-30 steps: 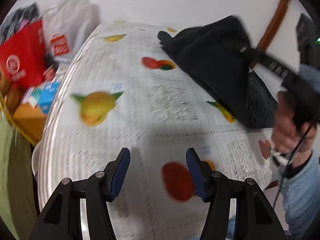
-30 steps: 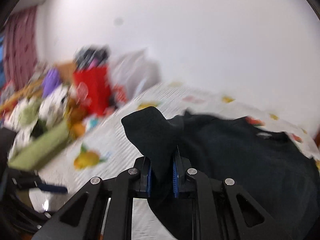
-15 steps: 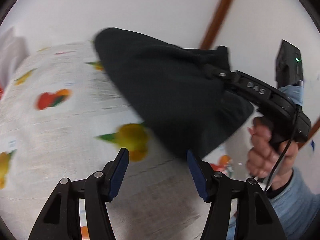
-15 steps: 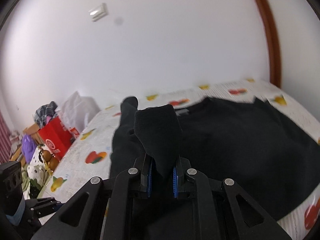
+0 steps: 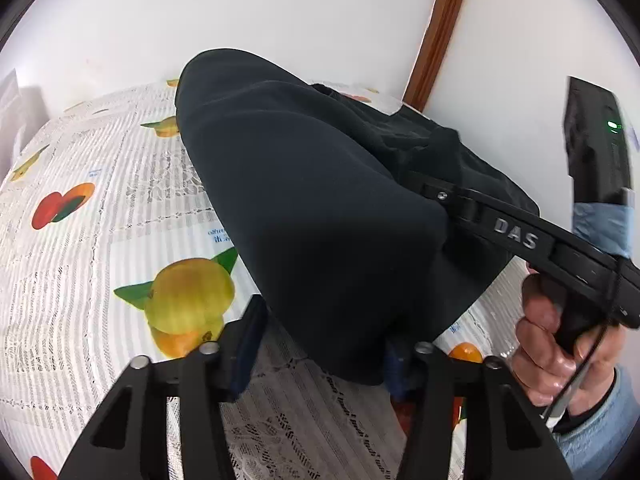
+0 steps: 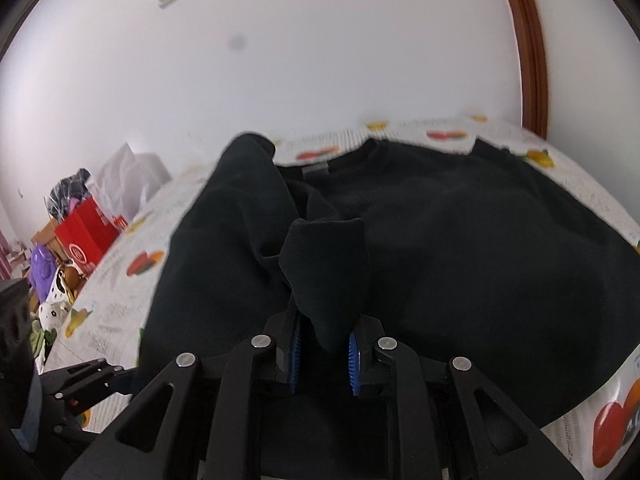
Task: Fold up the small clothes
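A black sweater (image 6: 460, 248) lies spread on the fruit-print tablecloth (image 5: 100, 240). My right gripper (image 6: 324, 352) is shut on a bunched black sleeve end, held up over the sweater's body. In the left wrist view the same sweater (image 5: 320, 200) rises in a raised fold, with the right tool's handle (image 5: 580, 272) and the person's hand (image 5: 548, 352) on the right. My left gripper (image 5: 324, 344) straddles the fold's lower edge. Its jaws are closing, the cloth is between them, and the right pad is hidden behind it. I see no squeeze on the cloth.
Beyond the table's left end stand a red bag (image 6: 84, 236), a white plastic bag (image 6: 128, 176) and mixed clutter. A white wall runs behind the table, with a brown door frame (image 5: 440, 28) at the right. Bare tablecloth shows left of the sweater.
The left gripper swung right from bare tablecloth to the sweater, whose fold now sits between its narrower jaws. The right gripper carried the sleeve across and lower over the sweater's body.
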